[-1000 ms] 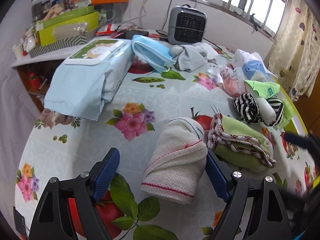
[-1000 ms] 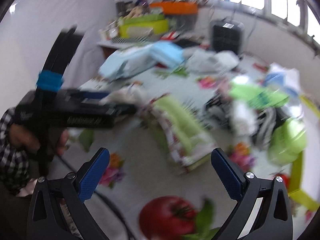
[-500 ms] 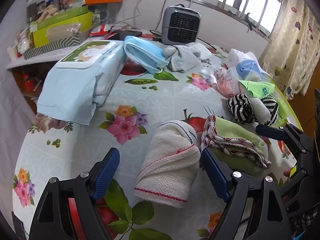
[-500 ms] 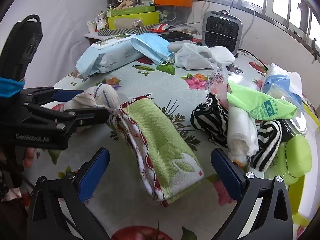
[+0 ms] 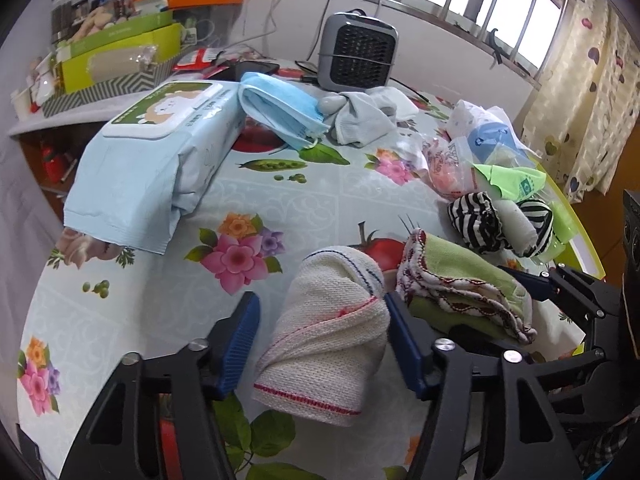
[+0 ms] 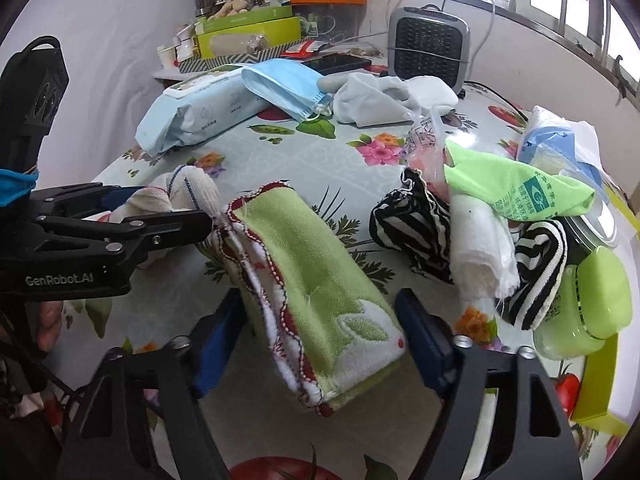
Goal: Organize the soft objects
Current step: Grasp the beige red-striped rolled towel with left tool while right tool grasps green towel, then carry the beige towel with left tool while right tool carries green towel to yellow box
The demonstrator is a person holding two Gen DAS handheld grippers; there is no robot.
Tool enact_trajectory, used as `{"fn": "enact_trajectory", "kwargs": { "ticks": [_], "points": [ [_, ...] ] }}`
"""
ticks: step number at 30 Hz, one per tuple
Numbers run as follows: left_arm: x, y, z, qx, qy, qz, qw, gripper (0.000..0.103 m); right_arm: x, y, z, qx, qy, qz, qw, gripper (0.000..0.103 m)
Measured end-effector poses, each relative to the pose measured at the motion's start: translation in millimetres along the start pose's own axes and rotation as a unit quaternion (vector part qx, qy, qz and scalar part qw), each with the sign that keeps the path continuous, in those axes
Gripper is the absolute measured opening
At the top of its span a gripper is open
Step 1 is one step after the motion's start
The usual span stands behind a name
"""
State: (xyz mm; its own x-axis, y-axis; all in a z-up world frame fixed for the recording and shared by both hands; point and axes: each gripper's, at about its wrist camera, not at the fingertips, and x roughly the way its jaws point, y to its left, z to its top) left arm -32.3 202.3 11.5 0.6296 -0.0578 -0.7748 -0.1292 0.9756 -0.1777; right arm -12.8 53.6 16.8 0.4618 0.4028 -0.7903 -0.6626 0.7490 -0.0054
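Note:
A rolled cream cloth (image 5: 334, 332) with red stitching lies on the flowered tablecloth between the fingers of my left gripper (image 5: 324, 340). The right pad touches it, the left pad stands apart, so the jaws are open around it. A folded green towel (image 6: 316, 296) with a white rabbit lies beside it, between the fingers of my right gripper (image 6: 320, 336), also open around it with its pads close to both sides. The towel also shows in the left wrist view (image 5: 460, 288), and the cream cloth in the right wrist view (image 6: 184, 192).
A pile of striped socks (image 6: 420, 224), a white cloth and a lime cloth (image 6: 516, 188) lies to the right. A wipes pack (image 5: 160, 160), blue masks (image 5: 280, 108), grey socks (image 5: 364, 116) and a heater (image 5: 358, 56) stand further back. Green jar (image 6: 584, 312) at right edge.
My right gripper has come in over the green towel and its jaws have narrowed around it. My left gripper's jaws have narrowed around the cream cloth.

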Motion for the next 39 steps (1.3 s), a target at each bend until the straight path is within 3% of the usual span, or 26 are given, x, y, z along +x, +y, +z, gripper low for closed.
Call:
{"fn": "enact_trajectory", "kwargs": {
  "ticks": [11,25,39],
  "points": [
    [-4.1,-5.5,0.0,-0.002,-0.005,-0.006,1.0000,0.048,-10.4,-3.5,-5.9,0.032,-0.011,0.001,0.999,0.052],
    [-19.0,-38.2,11.3,0.026,-0.021,-0.020,0.9992,0.048,-52.7,-23.5,-18.2,0.087,-0.057,-0.009,0.995,0.051],
    [-32.7,-118.7,44.4,0.075,-0.049,-0.074,0.9933,0.048,-113.5,-82.2,-36.0,0.146,-0.101,-0.076,0.981,0.051]
  ]
}}
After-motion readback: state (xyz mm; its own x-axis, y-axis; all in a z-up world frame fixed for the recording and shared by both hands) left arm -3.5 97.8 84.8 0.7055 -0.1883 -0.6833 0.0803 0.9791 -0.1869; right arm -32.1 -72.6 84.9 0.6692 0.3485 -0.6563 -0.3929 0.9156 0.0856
